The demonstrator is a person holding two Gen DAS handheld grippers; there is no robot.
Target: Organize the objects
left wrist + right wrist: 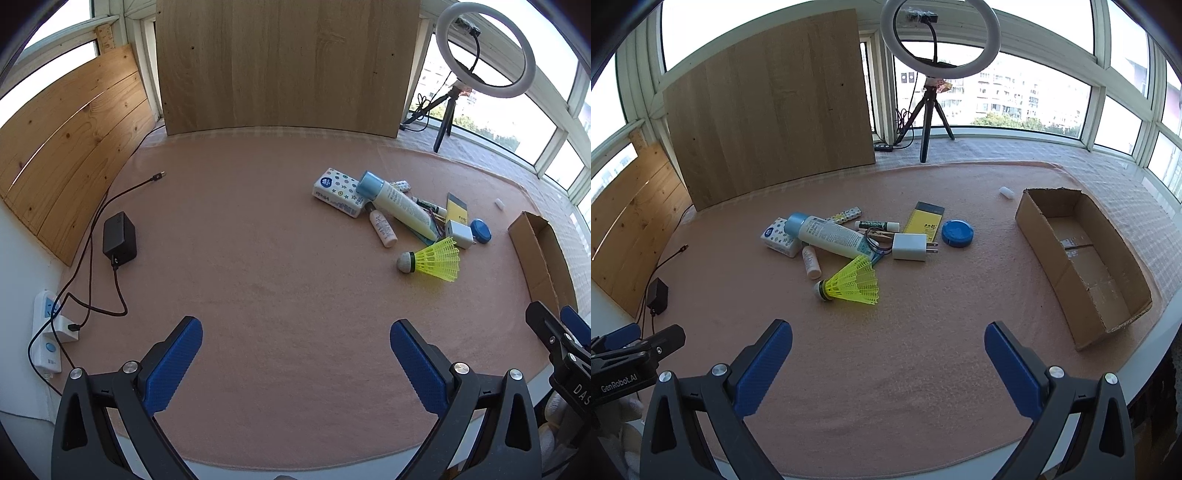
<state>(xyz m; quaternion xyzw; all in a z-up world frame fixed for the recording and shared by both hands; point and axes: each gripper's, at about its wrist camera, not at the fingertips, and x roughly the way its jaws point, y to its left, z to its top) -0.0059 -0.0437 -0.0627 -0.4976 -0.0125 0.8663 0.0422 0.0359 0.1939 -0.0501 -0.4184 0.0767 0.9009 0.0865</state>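
Both grippers hover above the near edge of a pink felt mat [905,369]. The left gripper [295,350] and the right gripper [888,350] each have their blue-padded jaws spread wide, holding nothing. A broad band of bare mat lies directly ahead of each.

Left wrist view: the near and middle mat is unobstructed. At the left margin sit a white power strip [46,332] and a black adapter [120,240], its cable [110,206] trailing onto the mat. The right gripper's black frame intrudes at the lower right.

Right wrist view: ahead and slightly left of the right gripper, nearest item first, lies a yellow shuttlecock [853,284], cork pointing left. Beyond it is a loose cluster: a small white bottle [811,262], a large lotion tube [831,238] with a blue cap resting across a tissue pack [777,236], a white charger plug [910,247], a wooden clothespin [881,234], a blue round lid [956,232], a yellow notepad [923,219], a lip-balm stick [877,224] and a patterned strip [846,215]. A small white cap [1006,192] lies apart, farther right.

To the right, an open cardboard box [1034,221] runs along the mat's edge, well apart from the cluster, with open mat between.

Farthest, a wooden board [768,107] and a ring light [940,40] on a tripod stand before the windows.
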